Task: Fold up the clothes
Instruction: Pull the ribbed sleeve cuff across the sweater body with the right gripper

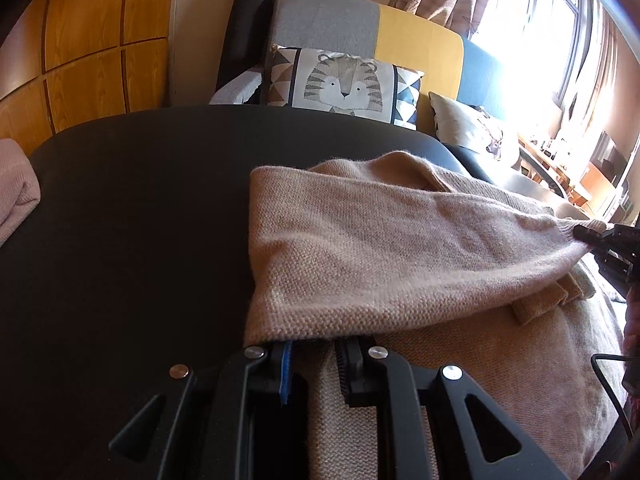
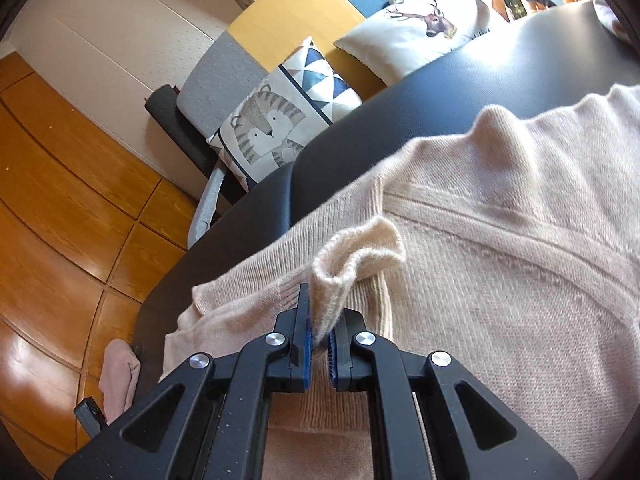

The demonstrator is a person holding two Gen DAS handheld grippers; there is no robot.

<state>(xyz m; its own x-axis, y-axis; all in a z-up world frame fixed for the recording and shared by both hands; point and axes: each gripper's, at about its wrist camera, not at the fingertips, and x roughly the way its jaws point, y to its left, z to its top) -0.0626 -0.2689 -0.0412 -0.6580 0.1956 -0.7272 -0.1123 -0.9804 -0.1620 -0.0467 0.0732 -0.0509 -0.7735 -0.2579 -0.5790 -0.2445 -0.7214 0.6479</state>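
Beige knit sweater [image 1: 360, 248] lies part-folded, sleeve lifted.

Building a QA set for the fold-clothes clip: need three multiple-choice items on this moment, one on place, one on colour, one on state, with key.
1. Where does the beige sweater lie?
A. on the black table
B. on the wooden floor
C. over the sofa back

2. Which colour is the middle panel of the sofa back?
A. red
B. yellow
C. green

3. What is the right gripper doing?
A. standing open above the table
B. clamped on the tiger cushion
C. pinching a ribbed sweater edge

Key:
1 A, the knit spreads over the dark tabletop.
2 B, yellow sits between the grey and blue panels.
3 C, the ribbed edge stands up from between its closed pads.
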